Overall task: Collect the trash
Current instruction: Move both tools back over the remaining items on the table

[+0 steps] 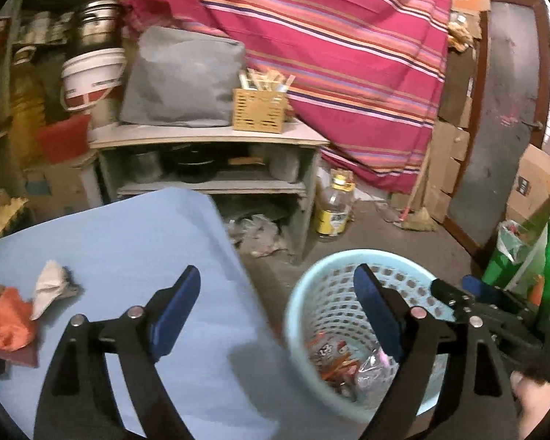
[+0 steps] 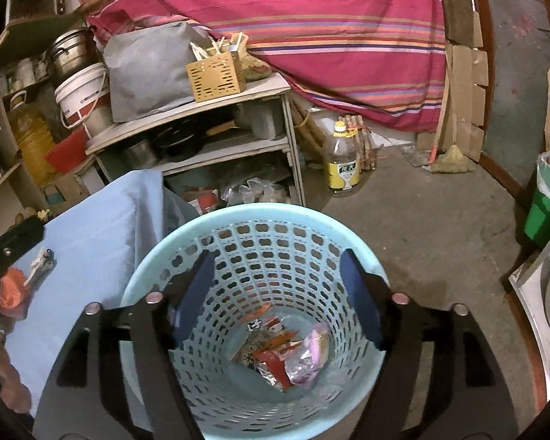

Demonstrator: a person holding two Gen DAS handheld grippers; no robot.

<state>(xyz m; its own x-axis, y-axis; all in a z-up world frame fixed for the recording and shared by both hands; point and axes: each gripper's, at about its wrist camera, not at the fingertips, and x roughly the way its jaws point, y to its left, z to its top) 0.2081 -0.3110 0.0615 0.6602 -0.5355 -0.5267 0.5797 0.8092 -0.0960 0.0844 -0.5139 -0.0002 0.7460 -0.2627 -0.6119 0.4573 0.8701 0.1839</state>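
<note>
A light blue perforated trash basket [image 2: 216,216] stands on the floor beside a table with a blue cloth [image 1: 128,234]. Several snack wrappers [image 2: 286,348] lie in its bottom; they also show in the left wrist view [image 1: 344,366]. My right gripper [image 2: 278,286] is open and empty, right above the basket mouth; it shows in the left wrist view [image 1: 454,289] too. My left gripper [image 1: 278,293] is open and empty, straddling the table edge and the basket [image 1: 304,293]. On the cloth lie a crumpled white paper [image 1: 49,286] and an orange wrapper [image 1: 9,319], left of the left gripper.
A grey shelf unit [image 1: 209,135] with a grey bag and a wooden utensil box [image 1: 258,110] stands behind the table. An oil bottle [image 2: 343,161] and a broom [image 2: 451,157] are on the floor. A green bin [image 2: 544,205] is at right. A striped cloth hangs behind.
</note>
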